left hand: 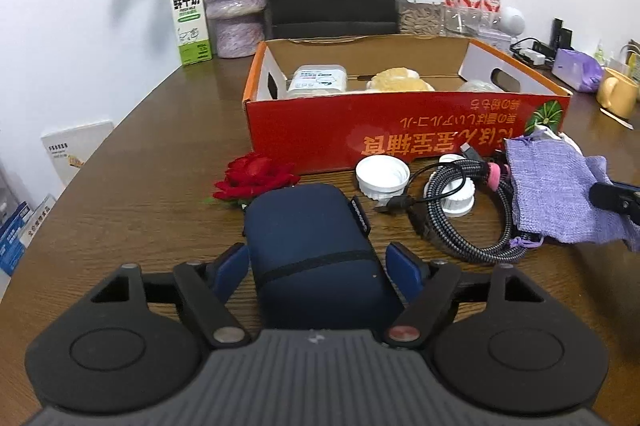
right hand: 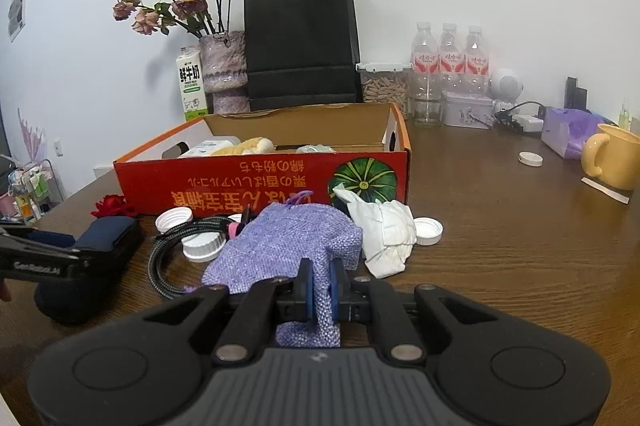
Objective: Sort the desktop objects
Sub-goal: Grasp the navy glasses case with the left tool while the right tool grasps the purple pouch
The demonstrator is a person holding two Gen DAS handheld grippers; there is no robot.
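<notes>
A navy zip case (left hand: 308, 242) lies on the wooden table between the fingers of my left gripper (left hand: 318, 260). The left pad sits against its side and a thin gap shows at the right pad, so the jaws stand open around it. My right gripper (right hand: 320, 286) is shut on a purple knitted pouch (right hand: 280, 242), pinching its near edge; its tip also shows at the far right in the left wrist view (left hand: 616, 198). Behind both stands the red cardboard box (left hand: 400, 130), which holds a white pack and a yellow soft item.
In front of the box lie a red rose (left hand: 252, 178), white lids (left hand: 382, 174), a braided cable (left hand: 452, 226) and a crumpled tissue (right hand: 384, 226). A yellow mug (right hand: 612, 154), water bottles, a vase, a milk carton and a black bag line the back.
</notes>
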